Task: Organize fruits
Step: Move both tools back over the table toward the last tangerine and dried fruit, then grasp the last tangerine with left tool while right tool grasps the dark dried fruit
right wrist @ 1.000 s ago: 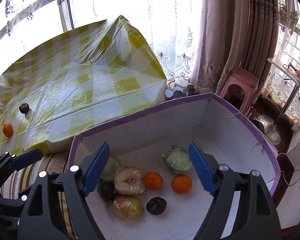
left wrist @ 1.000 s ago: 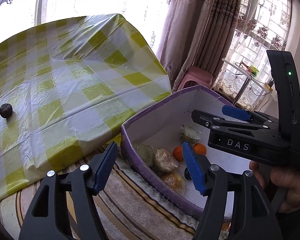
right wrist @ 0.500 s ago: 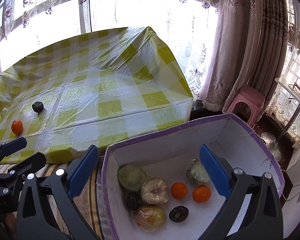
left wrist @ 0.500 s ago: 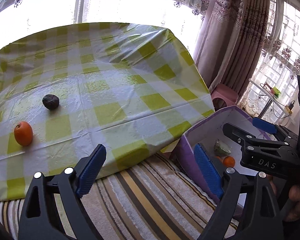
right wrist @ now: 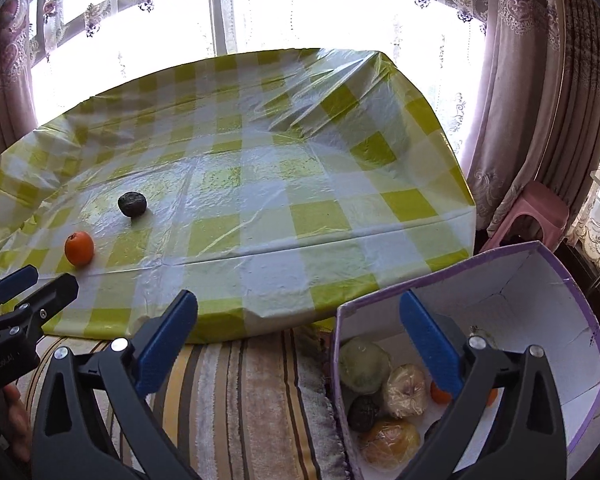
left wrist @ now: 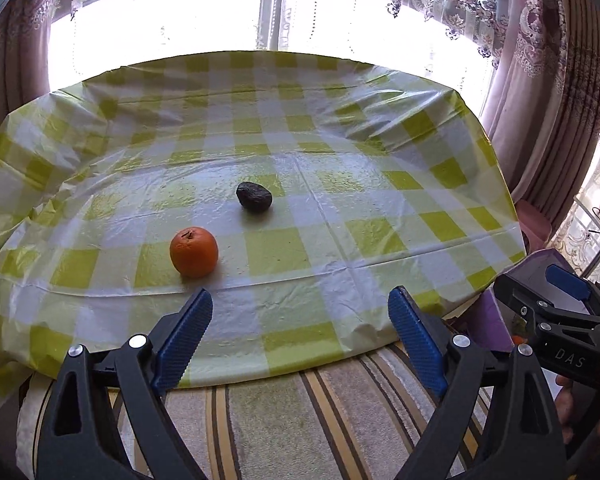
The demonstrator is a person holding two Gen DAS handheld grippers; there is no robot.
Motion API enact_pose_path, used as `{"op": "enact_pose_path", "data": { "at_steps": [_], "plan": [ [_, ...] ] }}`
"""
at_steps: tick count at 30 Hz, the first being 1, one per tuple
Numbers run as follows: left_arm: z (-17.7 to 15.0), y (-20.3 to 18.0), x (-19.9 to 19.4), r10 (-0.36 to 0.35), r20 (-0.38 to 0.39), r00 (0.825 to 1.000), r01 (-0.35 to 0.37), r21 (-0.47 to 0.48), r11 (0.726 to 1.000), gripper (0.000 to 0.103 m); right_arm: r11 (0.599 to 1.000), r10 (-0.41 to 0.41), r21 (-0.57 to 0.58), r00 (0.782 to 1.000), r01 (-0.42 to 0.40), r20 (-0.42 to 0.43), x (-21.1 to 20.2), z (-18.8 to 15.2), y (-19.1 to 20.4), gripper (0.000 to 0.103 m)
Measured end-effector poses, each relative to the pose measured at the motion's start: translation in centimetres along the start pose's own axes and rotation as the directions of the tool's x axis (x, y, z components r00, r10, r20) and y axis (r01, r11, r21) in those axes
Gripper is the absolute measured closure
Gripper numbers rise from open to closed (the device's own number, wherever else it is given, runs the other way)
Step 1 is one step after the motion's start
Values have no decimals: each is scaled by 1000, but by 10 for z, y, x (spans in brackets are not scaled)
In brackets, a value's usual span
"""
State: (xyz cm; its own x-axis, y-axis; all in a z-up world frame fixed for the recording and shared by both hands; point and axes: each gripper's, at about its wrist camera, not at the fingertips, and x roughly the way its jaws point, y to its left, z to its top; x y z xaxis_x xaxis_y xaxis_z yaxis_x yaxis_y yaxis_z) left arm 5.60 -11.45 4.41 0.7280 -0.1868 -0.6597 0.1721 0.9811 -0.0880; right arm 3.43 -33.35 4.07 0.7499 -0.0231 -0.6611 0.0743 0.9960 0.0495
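Two fruits remain on the table: an orange [left wrist: 193,251] left of centre in the left wrist view, and a dark wrinkled fruit [left wrist: 254,196] just above and right of it, the two near each other but apart. Change over the last second: the left wrist view held the purple box [right wrist: 548,272] and its contents a second ago; it now faces the table squarely, with the box only a sliver at the right edge. The right wrist view has also lifted off the box, which now sits at lower right. Judgement: a drop-off looks finished and the left gripper [left wrist: 300,320] is lining up for the next pick, probably the orange, which is nearest its tips. Left gripper spread wide, nothing between the blue ribbed pads [left wrist: 184,332]. Right gripper [right wrist: 300,332] likewise spread and empty, hanging over the box's near corner. Materials: tablecloth [left wrist: 340,208] is glossy crinkled plastic in yellow-green and white checks, with strong window glare. Orange is smooth and round, so it may roll under a side push. Dark fruit is lumpy and matte. Box is white inside with thin, card-like walls and holds several fruits, some in clear wrap. A striped, towel-like cloth [right wrist: 240,392] lies below the table edge.
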Motion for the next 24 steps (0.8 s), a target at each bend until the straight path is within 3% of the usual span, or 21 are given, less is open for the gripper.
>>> {"op": "enact_pose_path", "data": {
  "at_steps": [3,11,14,17,24],
  "plan": [
    [0,17,2,43,-8,999,-43,-24,999,14,998,70,3,997,-69,-17,8,0,13,2],
    [1,56,7,28,-26,999,-30,-115,993,17,988,152,-15,986,-154,-72,31,-1,52,2],
    [3,68,13,23,-48,999,-30,-153,988,24,982,173,-62,981,-179,-90,38,-2,68,2],
    [5,79,22,14,-66,998,-27,-190,981,24,980,169,-92,981,-178,-98,45,-1,82,2],
    [13,94,44,-13,-94,996,-8,-228,974,40,979,182,-73,974,-193,-134,66,6,95,2]
  ]
}}
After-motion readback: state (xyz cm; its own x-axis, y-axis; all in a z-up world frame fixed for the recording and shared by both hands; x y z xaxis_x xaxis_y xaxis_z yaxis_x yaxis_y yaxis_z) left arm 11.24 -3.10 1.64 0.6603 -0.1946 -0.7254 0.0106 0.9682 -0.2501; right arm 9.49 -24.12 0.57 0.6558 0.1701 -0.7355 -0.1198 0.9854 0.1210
